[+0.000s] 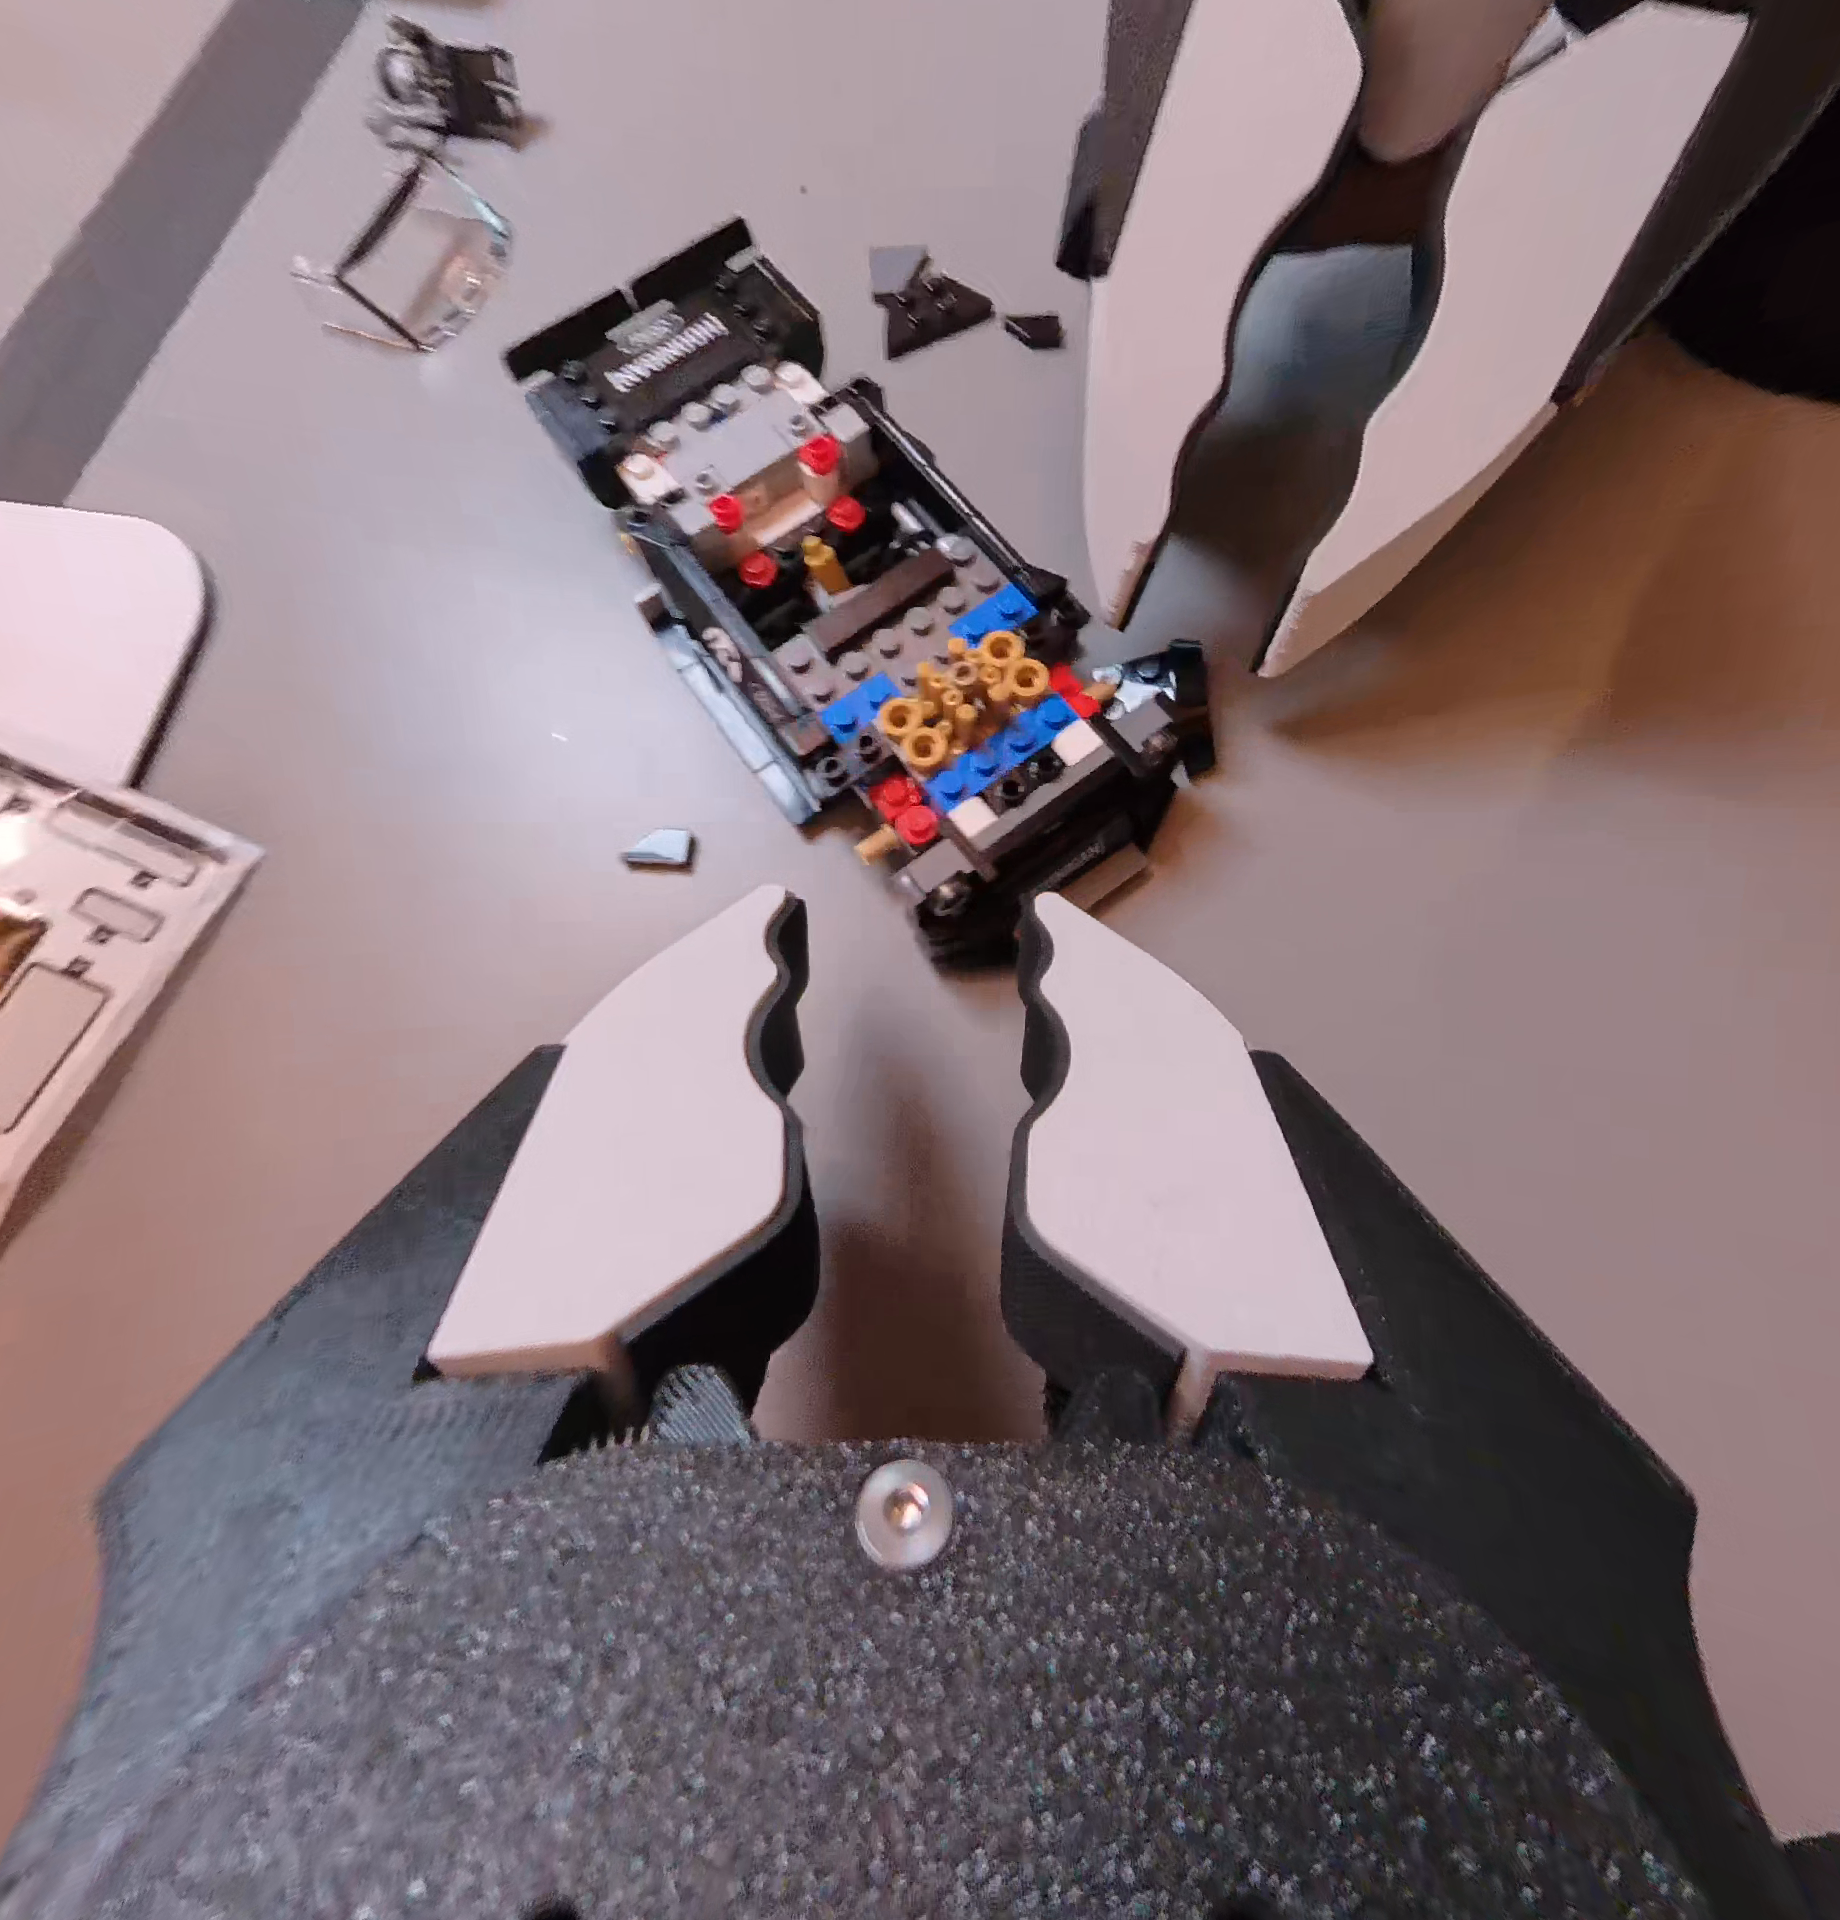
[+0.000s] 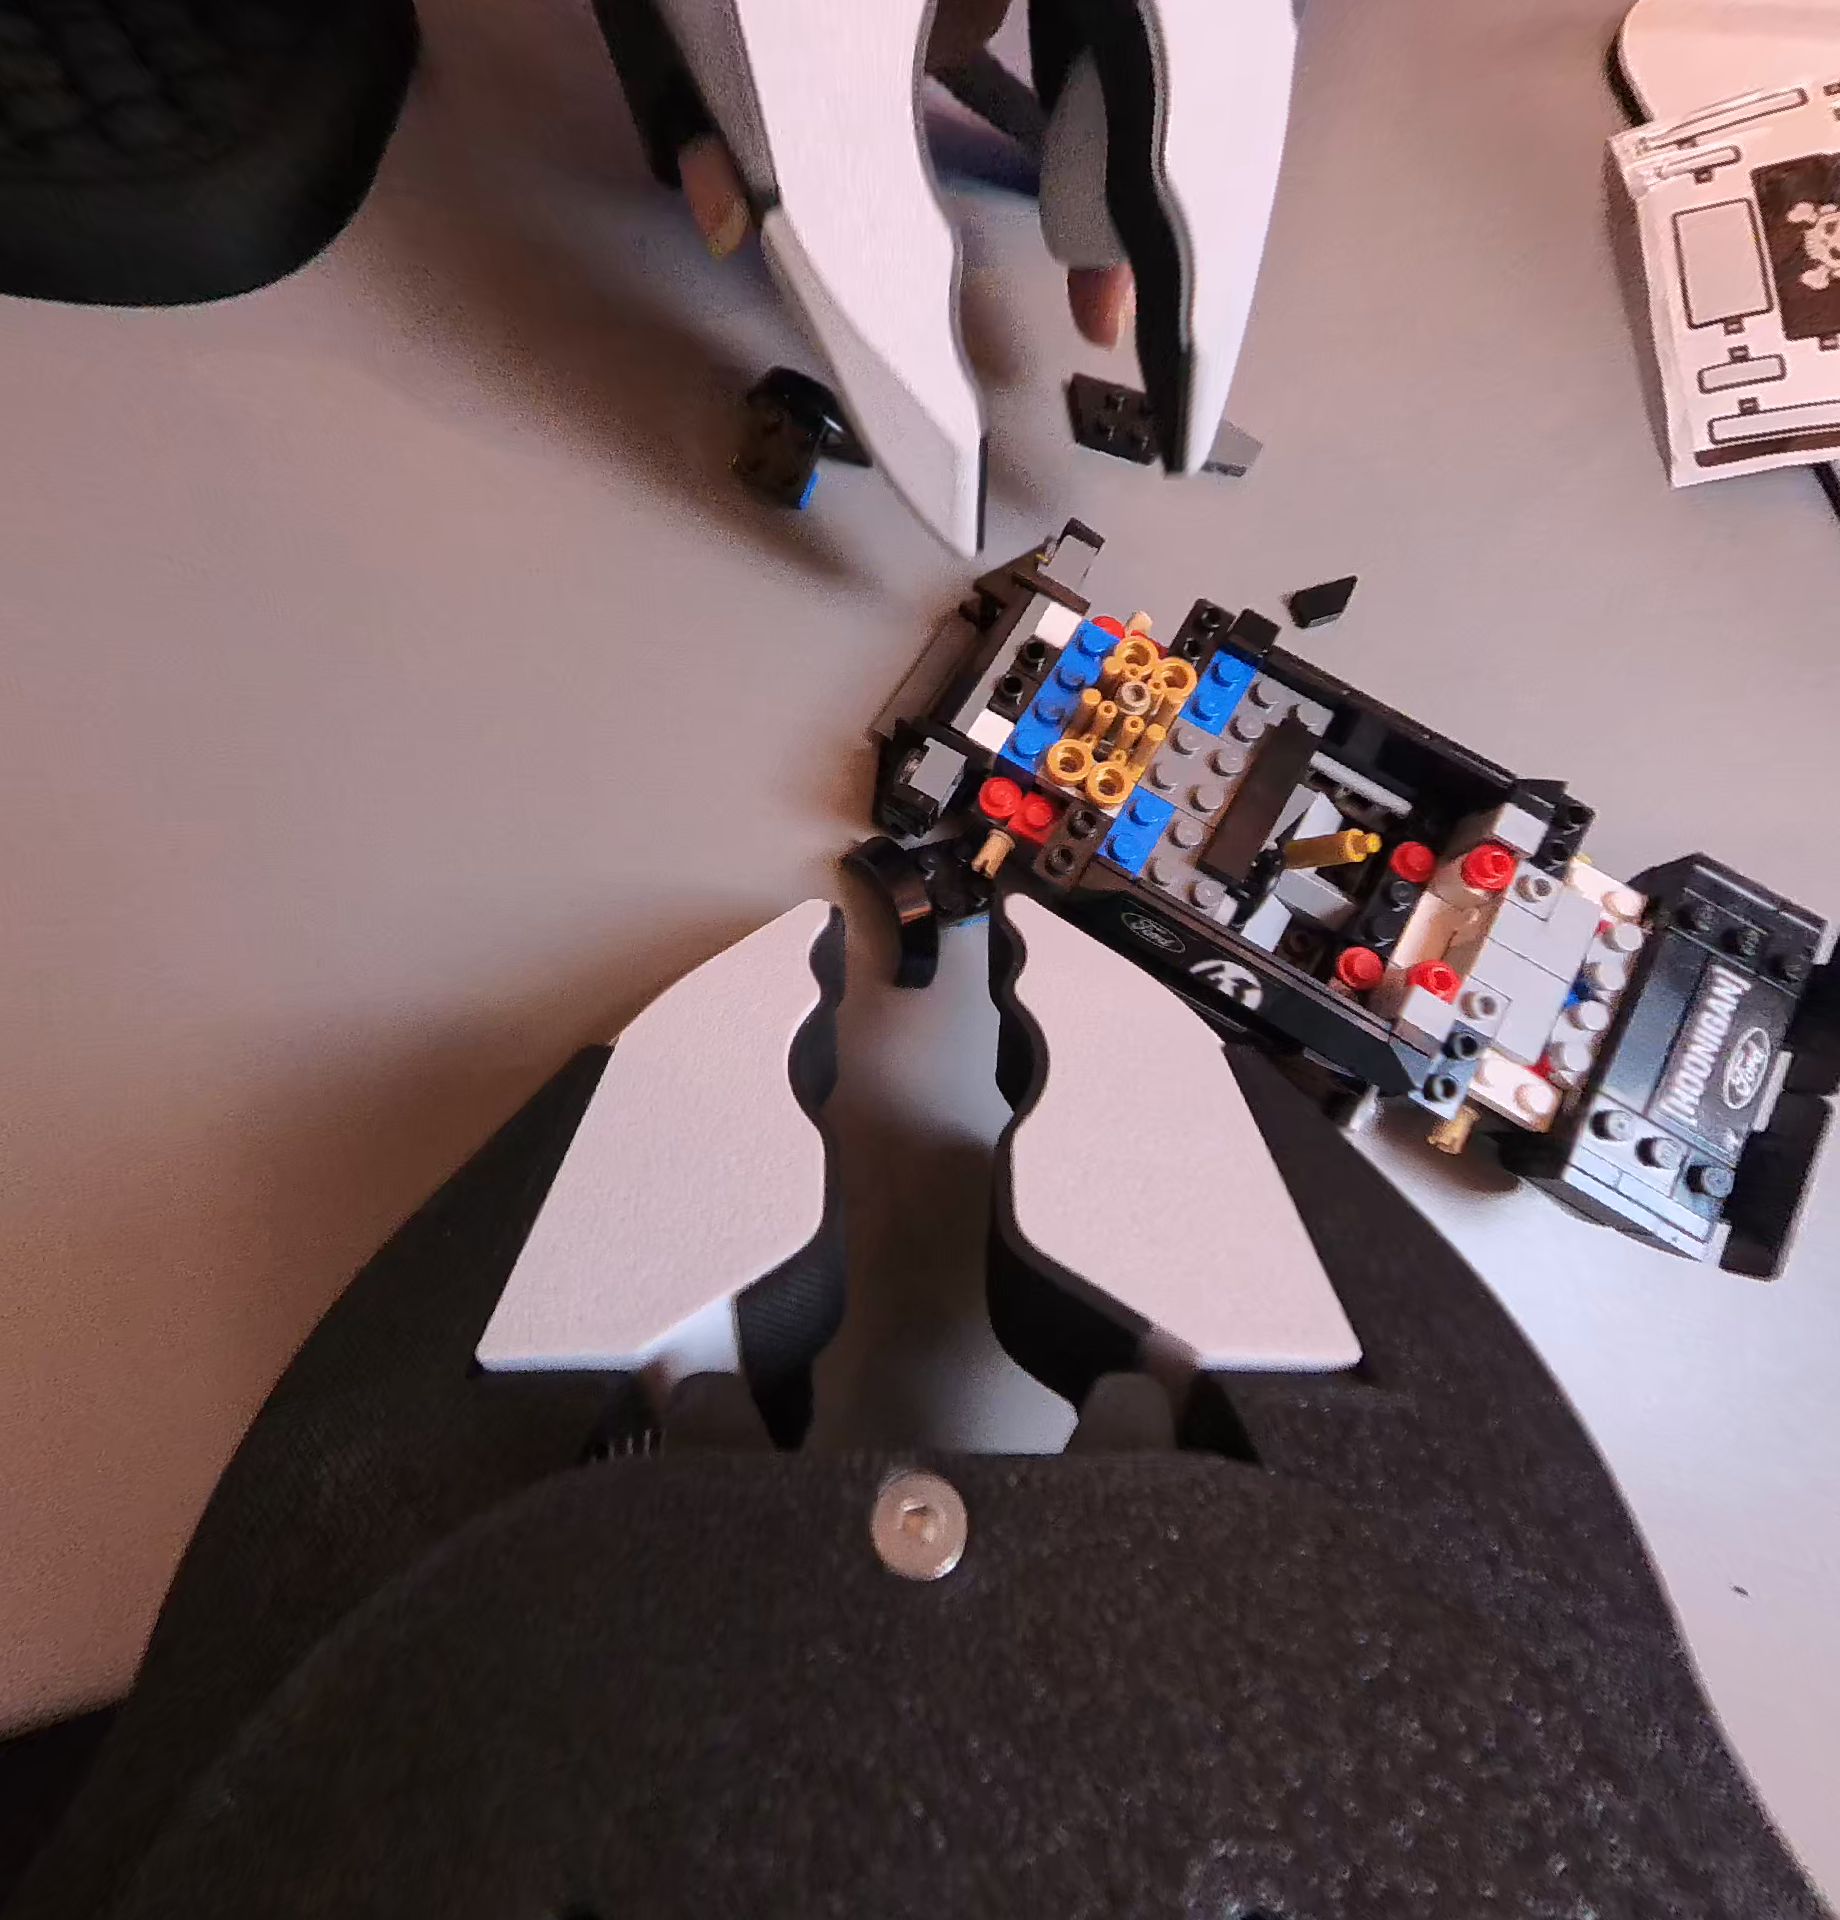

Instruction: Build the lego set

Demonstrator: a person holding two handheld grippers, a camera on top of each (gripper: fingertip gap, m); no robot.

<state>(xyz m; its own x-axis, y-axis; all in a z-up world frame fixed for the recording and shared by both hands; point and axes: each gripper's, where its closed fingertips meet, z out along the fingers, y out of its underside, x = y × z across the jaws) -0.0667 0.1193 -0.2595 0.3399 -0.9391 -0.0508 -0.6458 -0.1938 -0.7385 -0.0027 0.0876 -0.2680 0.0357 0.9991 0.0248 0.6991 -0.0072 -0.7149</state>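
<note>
The studded plastic car (image 1: pixel 854 623) lies lengthwise between the left gripper (image 1: pixel 911 925) and right gripper (image 2: pixel 916 925), both spread and empty.

Work surface: a matte grey-beige table (image 1: pixel 1518 987), smooth, under soft even light with a warmer cast toward the near side. A dark grey band (image 1: pixel 137 260) runs diagonally along the table's far left edge. Beyond the table's edge opposite the band sits a black mesh-textured chair (image 2: pixel 137 135), only partly in view.
</note>
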